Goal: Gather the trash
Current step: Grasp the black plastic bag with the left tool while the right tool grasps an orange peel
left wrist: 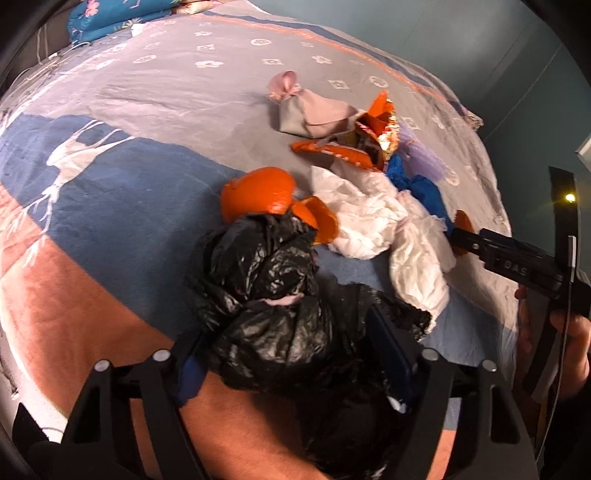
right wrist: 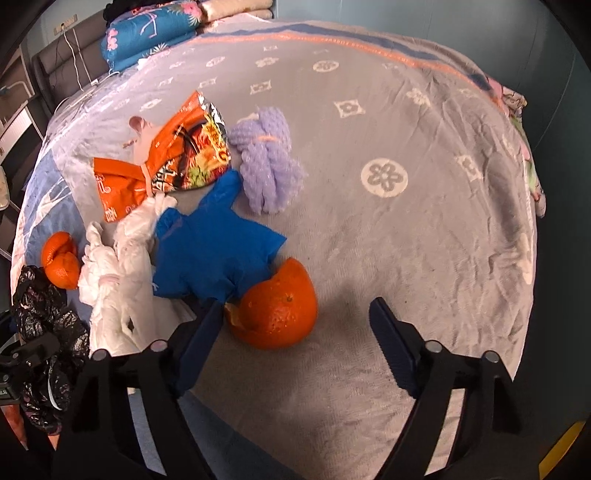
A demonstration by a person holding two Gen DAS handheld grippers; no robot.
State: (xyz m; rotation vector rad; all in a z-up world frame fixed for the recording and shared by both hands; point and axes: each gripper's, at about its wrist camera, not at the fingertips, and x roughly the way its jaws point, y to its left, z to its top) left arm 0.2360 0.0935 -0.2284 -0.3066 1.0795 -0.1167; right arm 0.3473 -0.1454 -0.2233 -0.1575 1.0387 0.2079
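Note:
My left gripper (left wrist: 295, 332) is shut on a crumpled black trash bag (left wrist: 269, 295), held just above the bed. Beyond it lie orange peel (left wrist: 258, 195), white tissue (left wrist: 373, 218), a blue glove (left wrist: 421, 192), an orange snack wrapper (left wrist: 351, 147) and a pink-grey cloth pouch (left wrist: 314, 114). My right gripper (right wrist: 295, 314) is open, its fingers on either side of a large orange peel (right wrist: 277, 314). Near it are the blue glove (right wrist: 214, 251), white tissue (right wrist: 122, 266), snack wrapper (right wrist: 173, 155), a purple foam net (right wrist: 269, 162) and a second orange peel (right wrist: 59, 264). The black bag (right wrist: 48, 332) shows at the left.
All lies on a bed with a grey, blue and pink patterned cover (right wrist: 406, 184). A folded blue floral quilt (right wrist: 147, 33) sits at the head. The bed's far edge meets a teal wall (left wrist: 498, 55). The right gripper (left wrist: 517, 258) enters the left wrist view.

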